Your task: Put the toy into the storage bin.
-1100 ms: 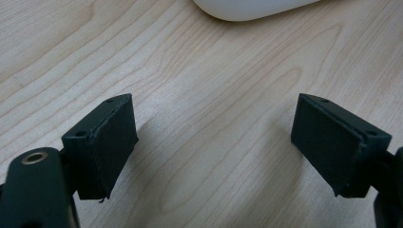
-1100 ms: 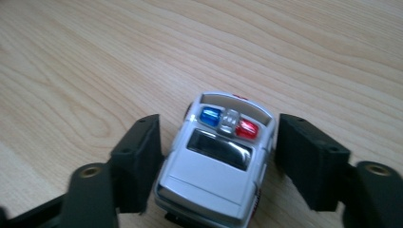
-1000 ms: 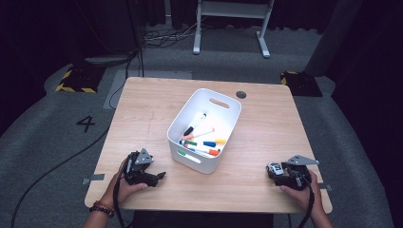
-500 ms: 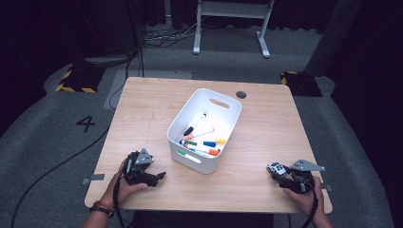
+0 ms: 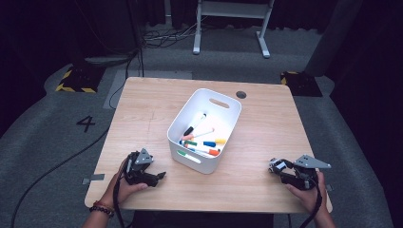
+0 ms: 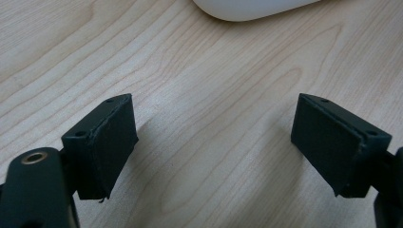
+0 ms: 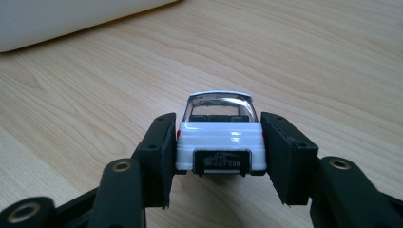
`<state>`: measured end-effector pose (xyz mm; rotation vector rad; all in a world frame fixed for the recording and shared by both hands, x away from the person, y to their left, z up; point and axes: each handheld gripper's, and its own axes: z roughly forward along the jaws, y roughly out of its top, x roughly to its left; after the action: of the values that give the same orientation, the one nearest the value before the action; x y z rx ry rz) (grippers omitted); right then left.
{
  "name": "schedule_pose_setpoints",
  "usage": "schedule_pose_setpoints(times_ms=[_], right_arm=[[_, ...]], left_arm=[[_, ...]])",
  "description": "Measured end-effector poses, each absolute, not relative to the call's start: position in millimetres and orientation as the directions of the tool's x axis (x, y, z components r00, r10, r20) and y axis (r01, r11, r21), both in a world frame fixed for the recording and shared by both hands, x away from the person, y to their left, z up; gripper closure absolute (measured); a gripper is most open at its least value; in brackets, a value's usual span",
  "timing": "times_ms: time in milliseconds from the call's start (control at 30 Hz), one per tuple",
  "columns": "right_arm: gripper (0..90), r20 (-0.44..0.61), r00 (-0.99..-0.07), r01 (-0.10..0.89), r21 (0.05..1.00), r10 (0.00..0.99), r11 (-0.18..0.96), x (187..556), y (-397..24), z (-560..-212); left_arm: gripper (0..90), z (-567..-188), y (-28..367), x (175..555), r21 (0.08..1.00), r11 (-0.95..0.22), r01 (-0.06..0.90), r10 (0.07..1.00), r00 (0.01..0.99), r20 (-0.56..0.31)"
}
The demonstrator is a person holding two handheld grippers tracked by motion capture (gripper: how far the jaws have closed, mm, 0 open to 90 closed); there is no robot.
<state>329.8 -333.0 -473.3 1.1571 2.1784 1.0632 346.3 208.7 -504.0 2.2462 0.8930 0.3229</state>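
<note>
The small white toy car [image 7: 221,142], made of shiny smooth plastic with a dark window strip and a black plate on its end, sits on the light wooden table [image 5: 266,128] at about 4 o'clock from the table's middle, near the front edge. The right gripper [image 7: 218,156] has it between its two flat black jaws. The jaws have just been closing, and now both pads press on the car's sides (one on each side, snug). In the high view the right gripper [image 5: 278,167] lies low on the table in the person's right hand [image 5: 306,192].

The left gripper [image 6: 214,142] is at about 8 o'clock from the table's middle. Its jaws stand wide apart with only bare wood between them. The pads are thick, flat and dull black, and look a bit rubbery. In the high view the left gripper [image 5: 159,176] rests on the table in the person's left hand [image 5: 123,187].

The table top is pale wood with wavy grain lines and feels-smooth looks.

In the middle of the table stands a white plastic bin [image 5: 225,102] with rounded corners and slot handles. Inside it lie several marker pens [image 5: 202,140] with black, pink, blue, orange and green parts (they are piled loosely, some crossing each other). The bin is well apart from both grippers.
</note>
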Motion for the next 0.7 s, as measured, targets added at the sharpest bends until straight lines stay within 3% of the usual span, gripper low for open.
schedule_pose_setpoints(times_ms=[700], right_arm=[[48.9, -0.025, -0.570, 0.459, 0.819, 0.821, 0.343, 338, -319, -445]], left_arm=[[15.5, -504, 209, 346, 0.681, -0.527, 0.509, 0.680, 0.732, -0.022]])
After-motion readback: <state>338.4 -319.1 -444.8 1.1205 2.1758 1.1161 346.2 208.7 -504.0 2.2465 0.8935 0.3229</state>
